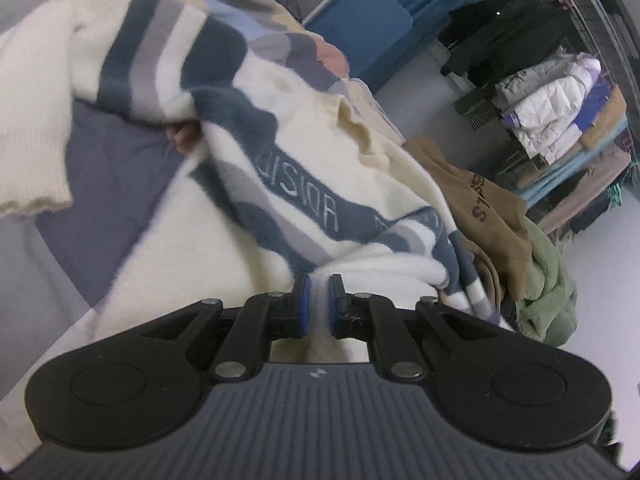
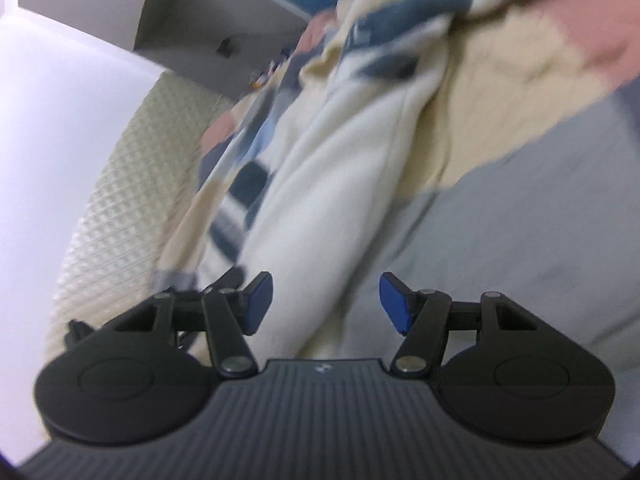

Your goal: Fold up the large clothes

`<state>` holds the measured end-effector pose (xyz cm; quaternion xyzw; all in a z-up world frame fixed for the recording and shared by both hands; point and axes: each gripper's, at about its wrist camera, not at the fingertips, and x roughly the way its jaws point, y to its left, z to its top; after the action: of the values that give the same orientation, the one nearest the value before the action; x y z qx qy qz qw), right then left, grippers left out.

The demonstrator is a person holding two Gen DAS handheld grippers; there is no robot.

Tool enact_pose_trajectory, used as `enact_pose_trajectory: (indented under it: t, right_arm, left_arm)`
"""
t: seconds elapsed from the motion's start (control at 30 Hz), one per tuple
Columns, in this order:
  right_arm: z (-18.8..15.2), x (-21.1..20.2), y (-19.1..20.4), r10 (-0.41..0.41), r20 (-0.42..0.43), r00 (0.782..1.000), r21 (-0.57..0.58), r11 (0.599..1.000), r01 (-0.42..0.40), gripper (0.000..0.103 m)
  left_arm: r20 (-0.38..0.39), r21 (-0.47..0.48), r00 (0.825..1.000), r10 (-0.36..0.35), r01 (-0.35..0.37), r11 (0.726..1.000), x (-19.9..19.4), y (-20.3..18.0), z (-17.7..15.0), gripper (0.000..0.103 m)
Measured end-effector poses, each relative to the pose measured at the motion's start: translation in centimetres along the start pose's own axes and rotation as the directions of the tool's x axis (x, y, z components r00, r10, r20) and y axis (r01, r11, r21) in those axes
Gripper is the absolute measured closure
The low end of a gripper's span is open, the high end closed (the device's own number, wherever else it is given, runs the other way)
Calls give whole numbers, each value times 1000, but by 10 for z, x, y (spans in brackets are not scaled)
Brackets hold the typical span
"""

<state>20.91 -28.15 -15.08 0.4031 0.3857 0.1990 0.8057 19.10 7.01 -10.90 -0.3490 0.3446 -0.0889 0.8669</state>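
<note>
A cream knitted sweater (image 1: pixel 312 128) with dark blue and grey stripes and lettering lies crumpled across the patchwork bedspread (image 1: pixel 108 168). My left gripper (image 1: pixel 319 304) is shut on a cream fold of the sweater, which is pinched between the blue pads. In the right wrist view a cream sleeve of the sweater (image 2: pixel 320 216) runs down between the fingers of my right gripper (image 2: pixel 325 304). Those jaws stand wide apart, and the blue pads do not press the cloth. This view is blurred.
A brown garment (image 1: pixel 472 204) and a green fleece (image 1: pixel 548 292) lie piled at the bed's right edge. A rack of folded clothes (image 1: pixel 560 112) stands beyond, with a blue cushion (image 1: pixel 360 28). A quilted cream headboard (image 2: pixel 120 200) and a grey box (image 2: pixel 160 12) sit at the left.
</note>
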Motion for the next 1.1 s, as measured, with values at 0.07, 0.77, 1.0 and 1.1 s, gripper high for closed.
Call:
enact_pose_trajectory:
  t: [0.07, 0.77, 1.0, 1.1]
  right_arm:
    - [-4, 17, -3, 10, -40, 999, 28, 1000, -9, 41]
    - [12, -76, 69, -167, 97, 981, -301, 935, 189, 88]
    - [24, -103, 66, -535, 29, 844, -444, 750, 491, 89]
    - [21, -86, 57, -651, -27, 758, -489, 670, 558, 91]
  left_arm:
    - [-1, -7, 1000, -2, 2, 1000, 0, 0, 0, 92]
    - [-93, 44, 929, -357, 362, 931, -29, -28, -12, 57]
    - [-214, 120, 942, -259, 288, 950, -2, -43, -36, 57]
    - [-262, 222, 954, -146, 206, 953, 14, -52, -55, 56]
